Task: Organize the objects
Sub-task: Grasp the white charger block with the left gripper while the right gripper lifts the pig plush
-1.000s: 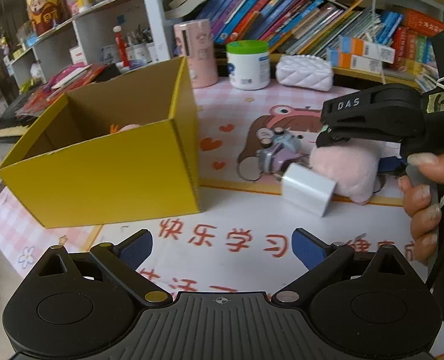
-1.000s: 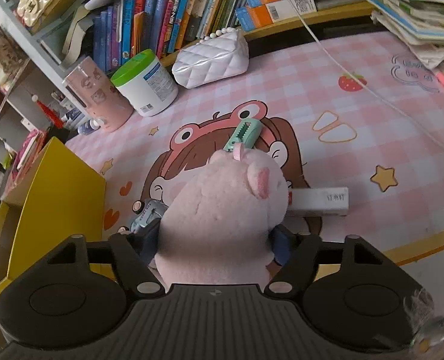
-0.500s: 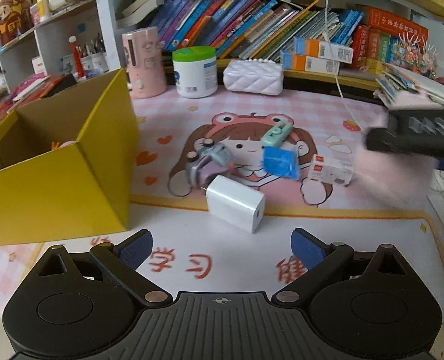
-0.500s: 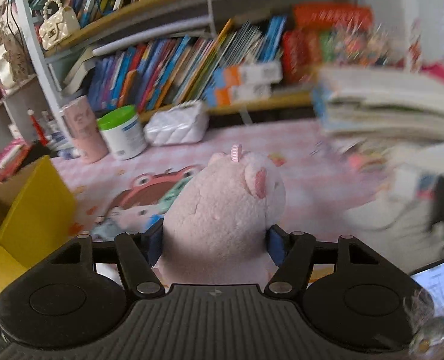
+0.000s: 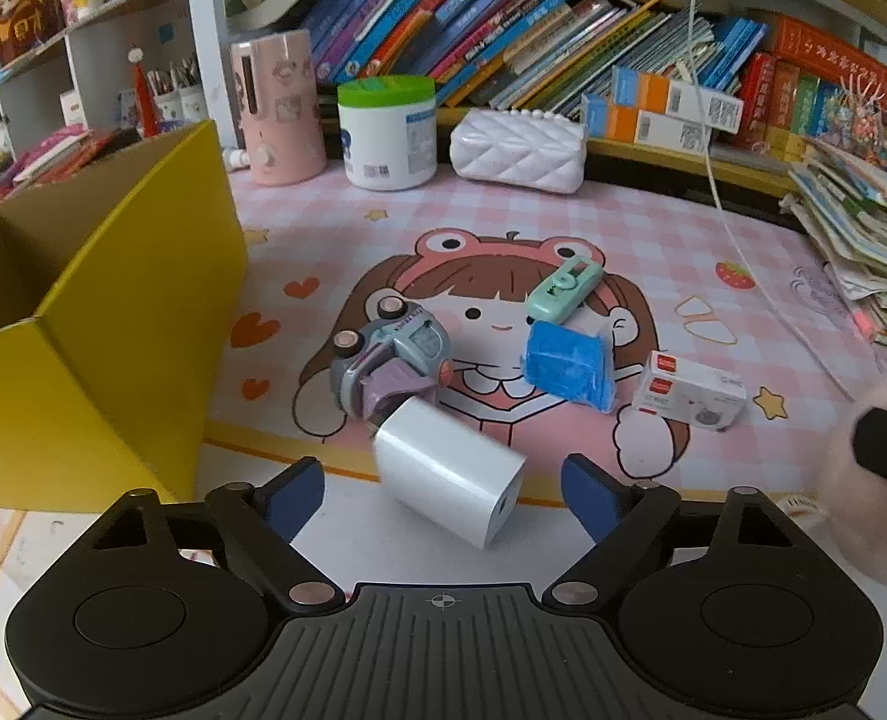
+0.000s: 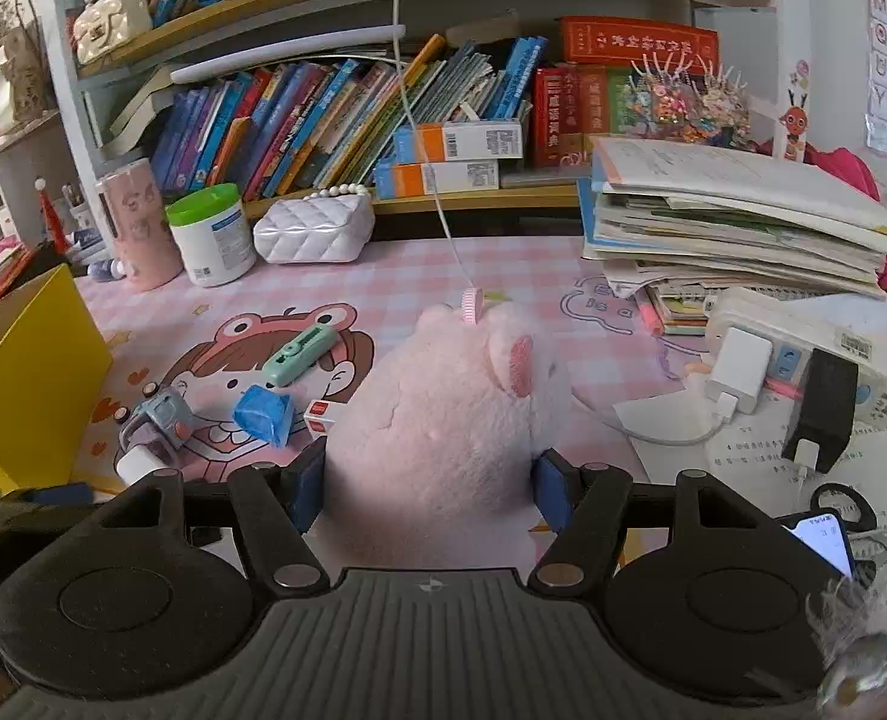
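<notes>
My right gripper (image 6: 428, 489) is shut on a pink plush pig (image 6: 449, 414) and holds it above the mat; the pig shows blurred at the right edge of the left wrist view (image 5: 881, 480). My left gripper (image 5: 443, 495) is open and empty, its fingers either side of a white charger block (image 5: 449, 471). On the cartoon mat lie a grey toy car (image 5: 386, 354), a blue packet (image 5: 569, 366), a mint green correction tape (image 5: 563, 288) and a small white box (image 5: 689, 390). An open yellow box (image 5: 113, 324) stands at the left.
At the back stand a pink cup (image 5: 278, 105), a green-lidded white tub (image 5: 386, 129) and a white quilted bag (image 5: 518, 150) under shelves of books. A stack of papers (image 6: 737, 210), a power strip with chargers (image 6: 803, 354) and a phone (image 6: 821, 540) lie at the right.
My right gripper has lifted the pink pig off the mat and carried it to the right. My left gripper has turned right and moved up to the white charger block.
</notes>
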Demonstrator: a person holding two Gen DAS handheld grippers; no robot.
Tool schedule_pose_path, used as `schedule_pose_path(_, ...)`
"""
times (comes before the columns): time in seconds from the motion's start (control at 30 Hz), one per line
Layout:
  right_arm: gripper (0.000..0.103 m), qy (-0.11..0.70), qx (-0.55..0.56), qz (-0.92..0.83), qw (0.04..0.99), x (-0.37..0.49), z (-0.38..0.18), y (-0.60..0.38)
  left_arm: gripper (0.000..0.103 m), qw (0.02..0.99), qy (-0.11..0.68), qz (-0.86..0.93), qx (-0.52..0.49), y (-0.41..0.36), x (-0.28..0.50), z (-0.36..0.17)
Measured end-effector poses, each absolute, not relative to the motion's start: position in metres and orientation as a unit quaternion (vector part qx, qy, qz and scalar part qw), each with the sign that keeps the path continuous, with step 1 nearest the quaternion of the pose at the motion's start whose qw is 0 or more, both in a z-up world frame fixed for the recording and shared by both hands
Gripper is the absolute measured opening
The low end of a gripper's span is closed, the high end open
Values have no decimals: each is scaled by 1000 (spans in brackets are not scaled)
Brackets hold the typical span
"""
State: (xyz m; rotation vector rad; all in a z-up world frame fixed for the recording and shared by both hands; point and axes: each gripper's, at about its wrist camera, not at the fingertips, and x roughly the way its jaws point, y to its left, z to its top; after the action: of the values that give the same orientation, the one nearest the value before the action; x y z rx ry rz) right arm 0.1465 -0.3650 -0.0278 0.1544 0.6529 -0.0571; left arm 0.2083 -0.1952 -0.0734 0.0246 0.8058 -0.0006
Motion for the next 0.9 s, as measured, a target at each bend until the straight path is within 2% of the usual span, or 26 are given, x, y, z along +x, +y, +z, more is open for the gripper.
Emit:
schedule_pose_path(0.13, 64, 327, 72, -25, 942, 148, -29, -365, 73, 917, 397, -5, 19, -199, 218, -81)
schedule_pose_path(0.2, 64, 332, 72, -26, 940, 149, -31, -365, 57, 915, 403, -11, 27, -201, 222, -85)
schedule_pose_path(0.23, 64, 334, 71, -27, 940, 149, -31, -365, 54, 913, 406, -9, 32, -201, 223, -87)
schedule_pose_path(0.57, 64, 342, 52, -43, 937, 149, -31, -348, 54, 917, 398, -25, 24, -188, 199, -70)
schedule_pose_path(0.9, 65, 356, -27, -97, 929, 142, -32, -293, 54, 931, 364, 6, 33, -161, 156, -39)
